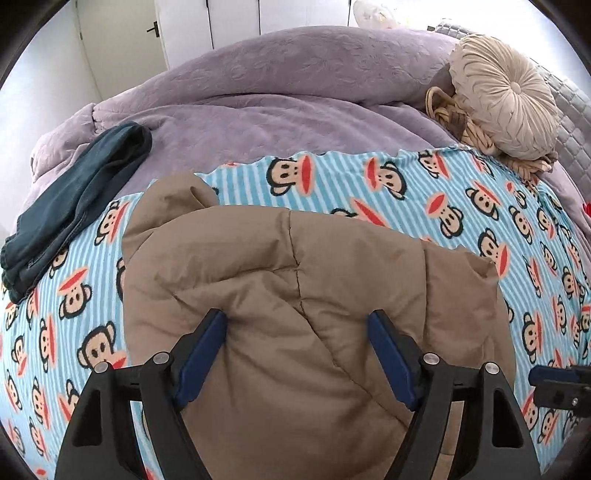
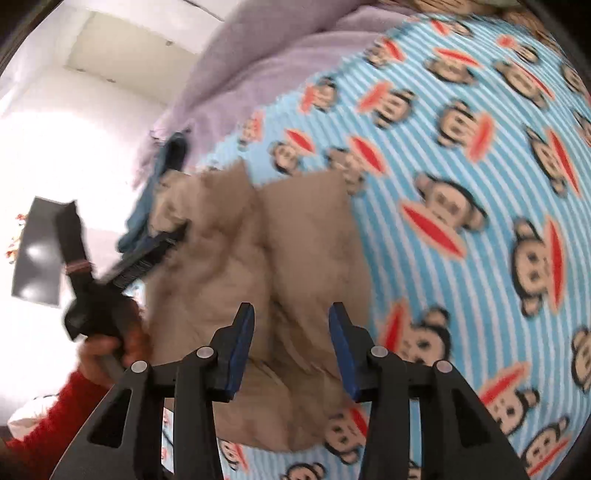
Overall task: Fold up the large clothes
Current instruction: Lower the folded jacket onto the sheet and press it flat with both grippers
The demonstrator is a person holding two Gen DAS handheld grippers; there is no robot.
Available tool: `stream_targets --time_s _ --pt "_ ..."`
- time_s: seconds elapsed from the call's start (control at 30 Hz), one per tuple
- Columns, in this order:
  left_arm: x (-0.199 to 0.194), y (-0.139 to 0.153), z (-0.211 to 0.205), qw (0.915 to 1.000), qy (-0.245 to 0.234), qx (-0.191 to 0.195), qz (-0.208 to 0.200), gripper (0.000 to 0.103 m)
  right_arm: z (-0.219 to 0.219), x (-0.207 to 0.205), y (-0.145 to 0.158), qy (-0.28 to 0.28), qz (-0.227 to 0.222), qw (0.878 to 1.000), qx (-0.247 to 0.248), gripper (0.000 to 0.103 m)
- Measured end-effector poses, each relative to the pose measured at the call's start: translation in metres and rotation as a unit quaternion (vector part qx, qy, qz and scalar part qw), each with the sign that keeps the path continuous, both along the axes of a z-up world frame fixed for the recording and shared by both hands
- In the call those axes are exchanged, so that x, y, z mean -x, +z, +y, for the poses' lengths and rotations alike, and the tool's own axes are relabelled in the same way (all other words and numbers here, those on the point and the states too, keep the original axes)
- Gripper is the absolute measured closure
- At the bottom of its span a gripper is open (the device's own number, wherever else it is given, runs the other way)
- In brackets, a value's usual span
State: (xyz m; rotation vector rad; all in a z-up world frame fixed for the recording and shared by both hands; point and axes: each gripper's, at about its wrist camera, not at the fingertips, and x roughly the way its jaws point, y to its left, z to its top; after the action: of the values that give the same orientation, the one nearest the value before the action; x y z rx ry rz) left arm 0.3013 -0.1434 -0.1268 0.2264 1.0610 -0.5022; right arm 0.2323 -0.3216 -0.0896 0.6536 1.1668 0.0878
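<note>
A puffy brown jacket (image 1: 295, 266) lies bunched on a blue striped monkey-print blanket (image 1: 443, 192). My left gripper (image 1: 297, 321) has its blue pads pressed into a thick fold of the jacket, which bulges between them. In the right wrist view the picture is blurred. The same jacket (image 2: 295, 221) lies under my right gripper (image 2: 291, 314), whose jaws stand apart above the cloth with nothing pinched. The left gripper (image 2: 173, 232) shows at the jacket's left edge, held by a hand in a red sleeve (image 2: 44, 424). The right gripper's tip (image 1: 554, 384) peeks in at the right edge of the left wrist view.
A folded dark teal garment (image 1: 74, 199) lies left of the jacket, half on the purple bedspread (image 1: 277, 92). A round beige cushion (image 1: 506, 96) and a knotted beige cushion (image 1: 461, 122) sit at the back right. White wardrobe doors (image 1: 236, 22) stand beyond the bed.
</note>
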Motion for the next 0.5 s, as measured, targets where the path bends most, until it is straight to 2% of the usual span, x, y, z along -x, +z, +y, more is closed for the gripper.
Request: stream_targets --time_s 0.1,0.13,0.23,0.37,0.5 --pt "-0.006 -0.009 -0.004 0.9999 0.011 -0.003 0.005 0.021 0.022 -0.024 0.004 0.042 -0.011 0.999 0.034 0.065" --pt "-0.008 -0.012 -0.006 0.9999 0.014 -0.006 0.004 0.021 0.034 -0.032 -0.002 0.056 0.002 0.996 0.063 0.065" --pt "-0.014 -0.026 -0.009 0.9996 0.025 -0.014 0.003 0.019 0.054 -0.060 -0.039 0.068 0.034 0.992 0.102 0.066" --pt "-0.021 -0.037 -0.011 0.9987 0.048 -0.016 -0.007 0.019 0.045 -0.079 -0.068 0.045 0.042 0.994 0.086 0.067" --pt "-0.026 -0.043 -0.012 0.9977 0.065 -0.019 -0.006 0.019 0.042 -0.099 -0.079 0.057 0.040 0.993 0.098 0.067"
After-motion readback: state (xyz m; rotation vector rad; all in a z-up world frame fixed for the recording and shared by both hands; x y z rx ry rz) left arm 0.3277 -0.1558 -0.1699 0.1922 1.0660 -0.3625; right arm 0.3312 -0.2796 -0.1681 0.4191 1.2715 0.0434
